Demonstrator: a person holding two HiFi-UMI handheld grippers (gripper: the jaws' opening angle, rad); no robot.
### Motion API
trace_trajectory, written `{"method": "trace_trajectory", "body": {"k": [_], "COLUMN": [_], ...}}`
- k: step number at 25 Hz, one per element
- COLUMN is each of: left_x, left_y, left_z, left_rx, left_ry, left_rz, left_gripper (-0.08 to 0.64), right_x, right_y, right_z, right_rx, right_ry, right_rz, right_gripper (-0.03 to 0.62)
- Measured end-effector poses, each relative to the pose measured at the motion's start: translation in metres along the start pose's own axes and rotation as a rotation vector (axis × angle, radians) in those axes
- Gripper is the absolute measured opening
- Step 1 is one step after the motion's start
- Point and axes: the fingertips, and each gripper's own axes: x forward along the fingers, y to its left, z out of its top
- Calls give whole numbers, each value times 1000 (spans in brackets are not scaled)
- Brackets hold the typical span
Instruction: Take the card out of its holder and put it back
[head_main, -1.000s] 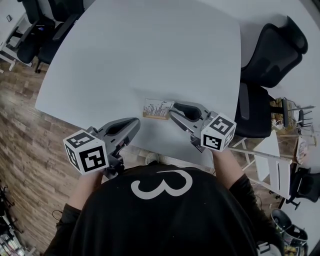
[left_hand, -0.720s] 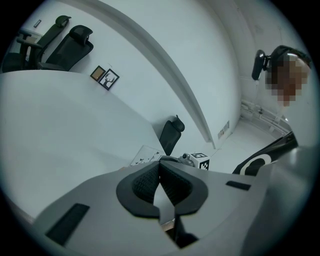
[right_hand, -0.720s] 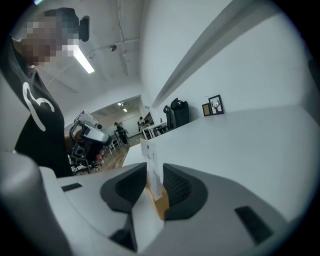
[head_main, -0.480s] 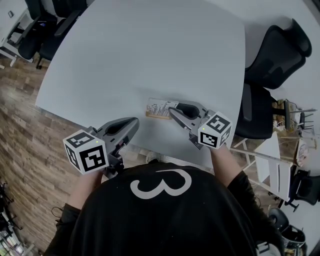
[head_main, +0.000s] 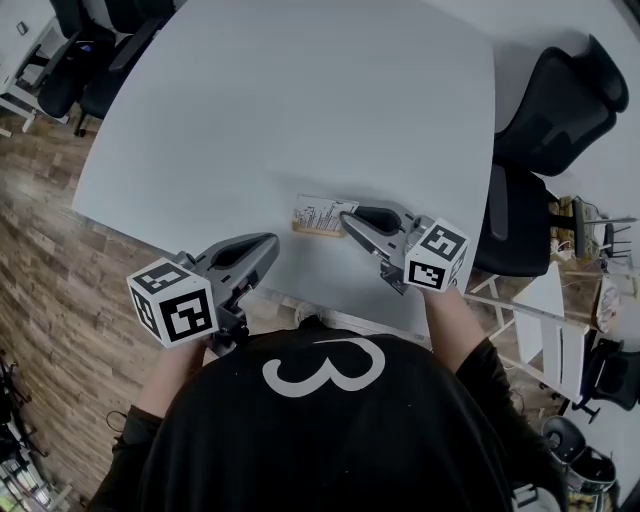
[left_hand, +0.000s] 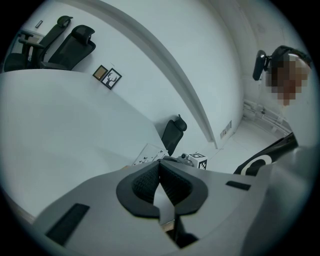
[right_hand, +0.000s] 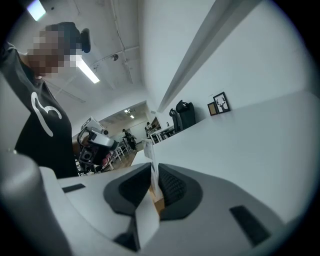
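Note:
A white printed card (head_main: 318, 213) stands upright in a low wooden holder (head_main: 315, 231) near the table's front edge. My right gripper (head_main: 343, 215) is at the card's right end. In the right gripper view the card (right_hand: 151, 160) runs edge-on between the two dark pads, with the wooden holder (right_hand: 158, 204) below them. The jaws are closing on the card, and a thin gap still shows beside it. My left gripper (head_main: 272, 243) hangs shut and empty over the front edge, left of the card and apart from it. The left gripper view shows the card (left_hand: 148, 154) ahead.
The white table (head_main: 300, 100) stretches far beyond the card. Black office chairs (head_main: 545, 110) stand at its right side, and more chairs (head_main: 75, 40) at the far left. Wood flooring (head_main: 40, 280) lies to the left.
The right gripper's jaws have narrowed around the card's right end, and that hand has shifted slightly. The left gripper has stayed where it was.

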Motion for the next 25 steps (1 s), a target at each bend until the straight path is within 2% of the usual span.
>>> {"method": "trace_trajectory", "body": {"k": [12,25], "left_x": [3,4], "left_y": [-2,-5], "left_z": [-1,-4], "left_rx": [4,0], "left_ry": [15,23], "left_rz": [-4,9], "left_gripper": [11,11], "right_x": [0,-2], "right_y": [1,6], "right_z": [0,1], "right_rx": [-28,-92], "right_ry": [-28,-16], "right_rz": [2,16], "right_gripper": [28,21]}}
